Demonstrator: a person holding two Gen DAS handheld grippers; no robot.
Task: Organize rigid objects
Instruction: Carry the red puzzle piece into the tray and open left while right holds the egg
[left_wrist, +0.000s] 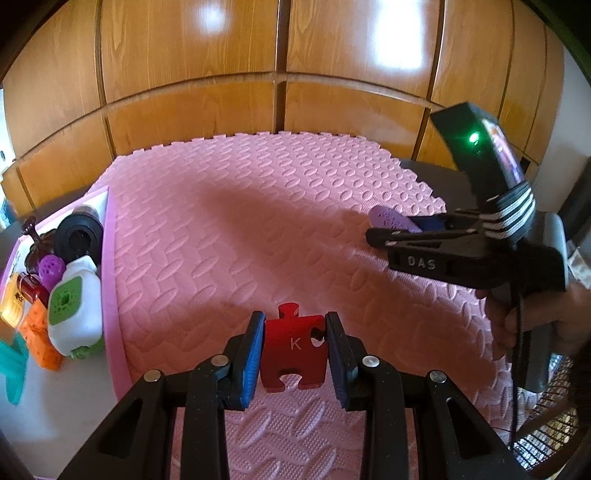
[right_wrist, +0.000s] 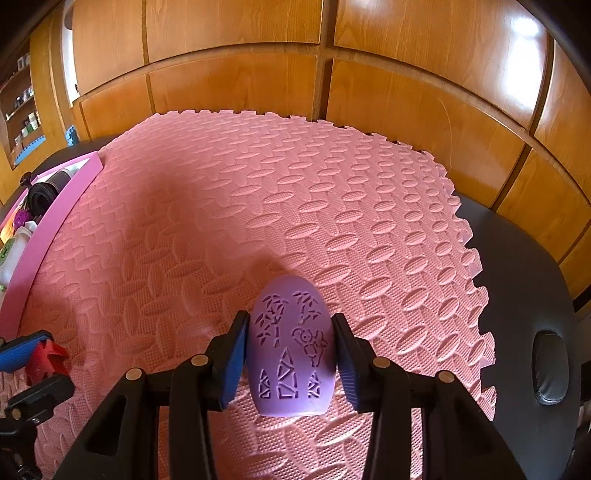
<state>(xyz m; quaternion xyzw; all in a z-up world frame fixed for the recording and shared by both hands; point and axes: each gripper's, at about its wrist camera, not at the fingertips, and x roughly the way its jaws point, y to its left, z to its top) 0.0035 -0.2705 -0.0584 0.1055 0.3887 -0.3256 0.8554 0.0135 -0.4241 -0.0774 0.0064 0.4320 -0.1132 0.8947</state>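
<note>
My left gripper (left_wrist: 294, 349) is shut on a red puzzle piece (left_wrist: 293, 350) marked K and holds it above the pink foam mat (left_wrist: 240, 229). My right gripper (right_wrist: 290, 350) is shut on a purple oval case (right_wrist: 291, 347) with cut-out bamboo and panda patterns, also above the mat. In the left wrist view the right gripper (left_wrist: 384, 229) is at the right with the purple case (left_wrist: 389, 218) in its fingers. In the right wrist view the left gripper (right_wrist: 37, 356) with the red piece (right_wrist: 46, 360) is at the lower left.
A pink tray (left_wrist: 110, 280) at the mat's left edge holds several objects: a black roll (left_wrist: 79, 236), a white and green container (left_wrist: 74, 310), an orange block (left_wrist: 37, 332) and a small purple ball (left_wrist: 51, 267). A dark table edge (right_wrist: 517, 277) lies right of the mat. Wooden panels stand behind.
</note>
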